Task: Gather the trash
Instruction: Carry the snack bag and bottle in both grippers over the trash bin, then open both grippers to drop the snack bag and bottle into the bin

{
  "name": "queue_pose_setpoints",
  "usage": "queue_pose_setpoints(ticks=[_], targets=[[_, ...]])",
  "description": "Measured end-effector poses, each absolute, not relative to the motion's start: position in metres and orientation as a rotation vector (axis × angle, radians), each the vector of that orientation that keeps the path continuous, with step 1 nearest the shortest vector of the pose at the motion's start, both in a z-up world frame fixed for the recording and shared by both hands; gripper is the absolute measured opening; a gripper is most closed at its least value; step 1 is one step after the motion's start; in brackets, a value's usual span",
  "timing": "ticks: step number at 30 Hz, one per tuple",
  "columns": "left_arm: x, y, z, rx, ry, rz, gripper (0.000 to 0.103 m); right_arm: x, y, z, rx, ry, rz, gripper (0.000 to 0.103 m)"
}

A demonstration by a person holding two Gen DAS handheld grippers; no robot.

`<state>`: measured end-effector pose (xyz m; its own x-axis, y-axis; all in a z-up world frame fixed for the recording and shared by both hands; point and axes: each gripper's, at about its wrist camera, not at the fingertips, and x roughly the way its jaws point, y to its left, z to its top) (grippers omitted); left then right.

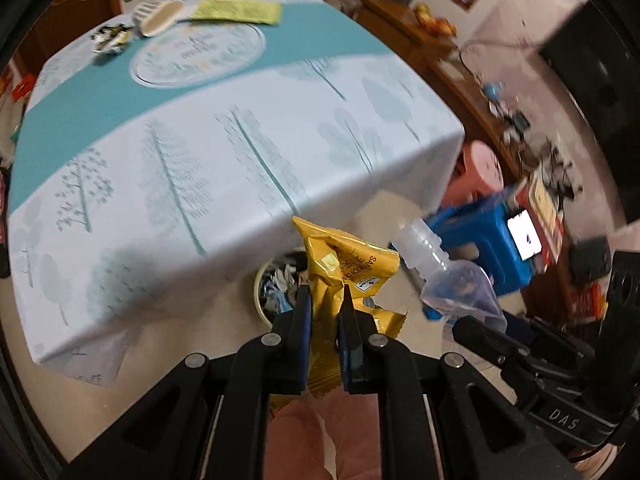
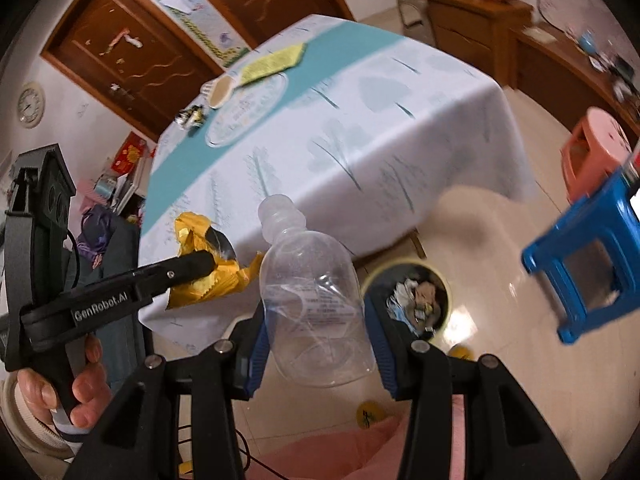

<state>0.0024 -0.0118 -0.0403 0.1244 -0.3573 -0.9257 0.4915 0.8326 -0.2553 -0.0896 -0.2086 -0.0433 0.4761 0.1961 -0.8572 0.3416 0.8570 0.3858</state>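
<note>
My left gripper [image 1: 325,296] is shut on a yellow snack wrapper [image 1: 340,264], held off the table's near edge above the floor. It also shows in the right wrist view [image 2: 196,266] with the wrapper [image 2: 208,276]. My right gripper [image 2: 316,312] is shut on a clear empty plastic bottle [image 2: 316,300], neck up; the bottle also shows in the left wrist view [image 1: 444,276]. A round trash bin [image 2: 410,300] with trash inside stands on the floor below, partly hidden in the left wrist view [image 1: 276,284]. A crumpled dark wrapper [image 1: 110,38] lies at the table's far side.
The table [image 1: 240,140] has a pale blue tree-print cloth, with a yellow-green cloth [image 1: 240,12] and a striped paper cup [image 1: 154,18] at its far side. A blue stool [image 2: 588,256] and a pink stool [image 2: 592,148] stand on the floor at right. A wooden cabinet [image 2: 472,20] stands behind.
</note>
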Motion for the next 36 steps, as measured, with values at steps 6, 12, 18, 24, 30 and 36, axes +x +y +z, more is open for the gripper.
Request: queue_pose_setpoints(ticks=[6,12,18,24,30,36], targets=[[-0.015,-0.036,-0.084,0.178,1.362,-0.628,0.009,-0.108,-0.233,-0.085,0.629,1.151,-0.147,0.045],[-0.02,-0.059,-0.157,0.193,1.419,-0.6,0.009,-0.109,-0.263,-0.151,0.675,1.224,-0.184,0.045],[-0.013,-0.075,-0.24,0.203,1.429,-0.575,0.01,-0.101,-0.284,-0.22,0.693,1.29,-0.209,0.045],[0.005,-0.086,-0.32,0.213,1.433,-0.516,0.022,-0.086,-0.296,-0.292,0.705,1.33,-0.222,0.045],[0.017,-0.09,-0.365,0.195,1.425,-0.468,0.061,-0.071,-0.3,-0.349,0.699,1.36,-0.215,0.046],[0.017,-0.086,-0.386,0.231,1.404,-0.445,0.071,-0.057,-0.297,-0.377,0.69,1.369,-0.197,0.046]])
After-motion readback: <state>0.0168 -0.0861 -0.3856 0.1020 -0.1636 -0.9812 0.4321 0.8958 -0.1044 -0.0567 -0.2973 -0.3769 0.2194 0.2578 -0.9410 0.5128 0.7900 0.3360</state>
